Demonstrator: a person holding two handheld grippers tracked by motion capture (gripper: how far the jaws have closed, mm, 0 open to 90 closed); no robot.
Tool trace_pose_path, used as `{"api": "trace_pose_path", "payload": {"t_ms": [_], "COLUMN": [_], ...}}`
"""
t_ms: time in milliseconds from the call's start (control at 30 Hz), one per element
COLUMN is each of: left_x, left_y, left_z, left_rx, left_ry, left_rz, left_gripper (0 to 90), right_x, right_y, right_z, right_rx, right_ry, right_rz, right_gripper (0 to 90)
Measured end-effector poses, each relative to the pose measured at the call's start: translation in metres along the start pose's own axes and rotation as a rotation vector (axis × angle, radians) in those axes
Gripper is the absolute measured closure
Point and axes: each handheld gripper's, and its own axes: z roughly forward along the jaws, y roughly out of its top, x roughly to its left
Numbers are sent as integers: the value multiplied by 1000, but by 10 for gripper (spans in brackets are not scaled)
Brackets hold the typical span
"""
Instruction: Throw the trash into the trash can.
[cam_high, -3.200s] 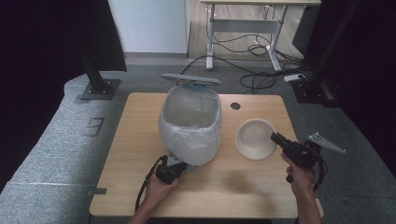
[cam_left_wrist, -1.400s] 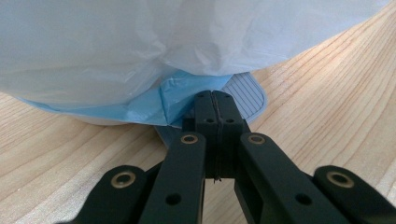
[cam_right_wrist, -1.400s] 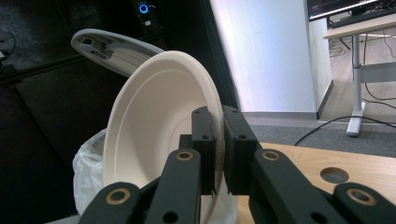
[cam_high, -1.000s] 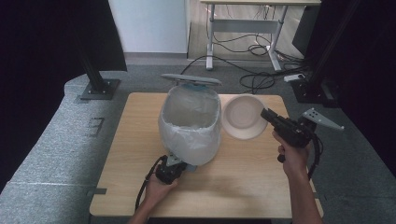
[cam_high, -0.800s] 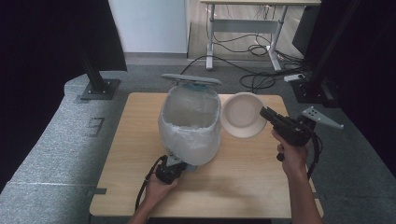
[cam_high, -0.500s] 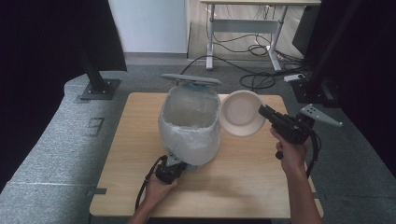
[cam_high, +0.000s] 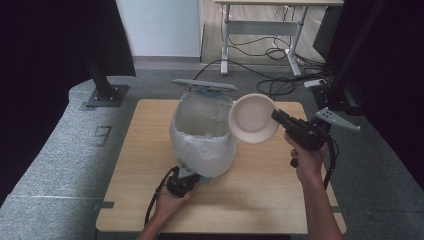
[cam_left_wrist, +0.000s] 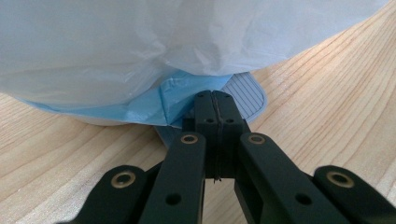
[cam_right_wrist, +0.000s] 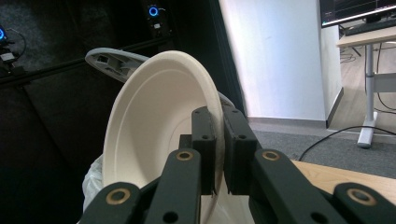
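Note:
A bin lined with a white plastic bag (cam_high: 202, 132) stands mid-table, its grey lid (cam_high: 205, 86) raised at the back. My left gripper (cam_high: 187, 175) sits at the bin's foot. Its jaws are shut with nothing between them, and the left gripper (cam_left_wrist: 215, 95) tips rest on the ribbed grey pedal (cam_left_wrist: 245, 93), below the bag (cam_left_wrist: 140, 42). My right gripper (cam_high: 277, 116) is shut on the rim of a cream paper bowl (cam_high: 252, 118), held tilted on edge in the air beside the bin's right rim. In the right gripper view, my right gripper (cam_right_wrist: 215, 121) pinches the bowl (cam_right_wrist: 154, 116), with the lid (cam_right_wrist: 116, 60) behind.
The wooden table (cam_high: 260, 215) has bare room right of and in front of the bin. Black stands (cam_high: 102, 85) flank the table's far corners. A desk with trailing cables (cam_high: 260, 45) stands farther back on the floor.
My right gripper lifted the bowl off the table, carried it left and up toward the bin's mouth, and tipped it further on edge. The left hand stayed at the pedal.

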Motion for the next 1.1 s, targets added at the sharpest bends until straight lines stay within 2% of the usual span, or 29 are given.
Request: {"api": "trace_pose_path", "payload": {"t_ms": [733, 1100], "left_x": [0, 0], "left_y": [0, 0], "left_z": [0, 0], "left_rx": [0, -1], "left_ry": [-1, -1], "left_rz": [1, 1], "left_gripper": [900, 900], "right_x": [12, 17], "right_y": [7, 4], "right_z": [26, 36], "right_rx": [16, 28], "right_ry": [23, 37], "right_rz": [-9, -8], "right_gripper": [842, 841]}}
